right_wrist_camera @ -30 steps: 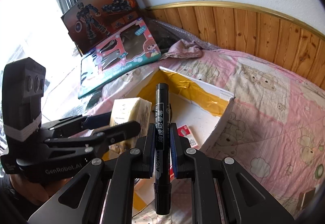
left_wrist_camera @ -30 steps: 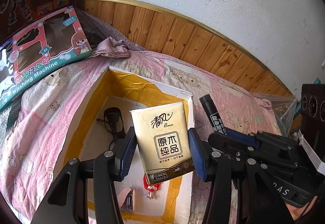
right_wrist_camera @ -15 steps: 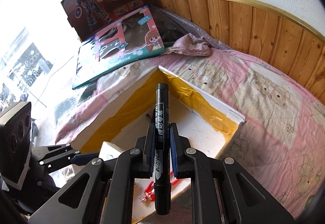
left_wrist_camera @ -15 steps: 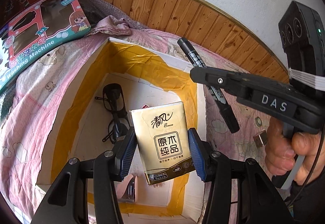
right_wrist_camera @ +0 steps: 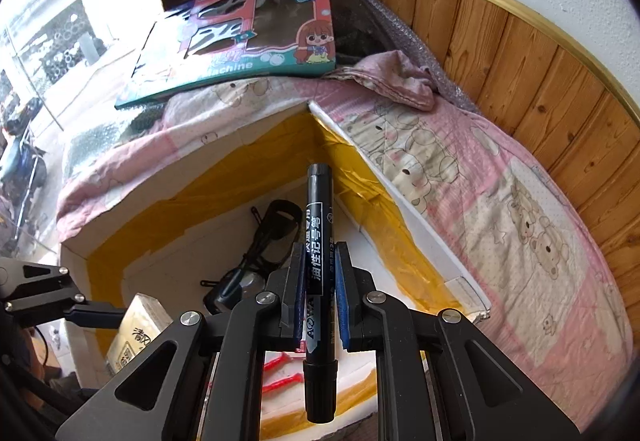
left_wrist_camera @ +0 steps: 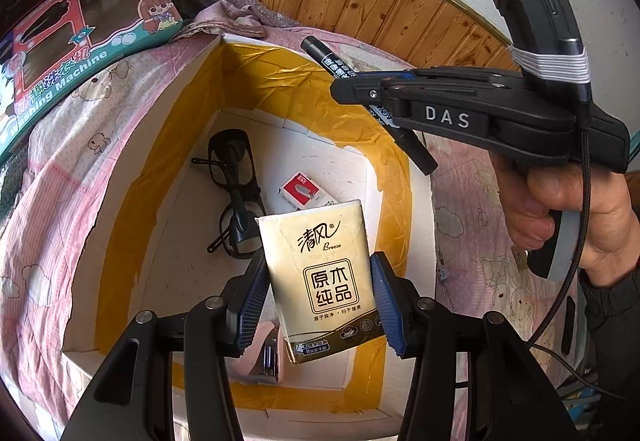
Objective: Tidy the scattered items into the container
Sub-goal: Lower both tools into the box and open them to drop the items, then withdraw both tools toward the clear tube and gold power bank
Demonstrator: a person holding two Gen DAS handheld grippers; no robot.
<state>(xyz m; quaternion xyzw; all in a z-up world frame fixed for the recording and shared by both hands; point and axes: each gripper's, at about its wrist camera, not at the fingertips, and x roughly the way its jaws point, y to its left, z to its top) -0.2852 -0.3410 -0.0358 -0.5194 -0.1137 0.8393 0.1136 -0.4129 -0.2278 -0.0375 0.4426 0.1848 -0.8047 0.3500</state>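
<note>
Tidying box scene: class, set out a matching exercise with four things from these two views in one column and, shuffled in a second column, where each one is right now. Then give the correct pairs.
Things
1. tissue pack
2. black marker
3. glasses
4. toy washing machine box

Places
A. lying on the floor of the white box
B. clamped in the right gripper
C. propped on the bed beyond the white box
D. clamped in the left gripper

Pairs: 1-D, 2-B, 3-A, 4-C
</note>
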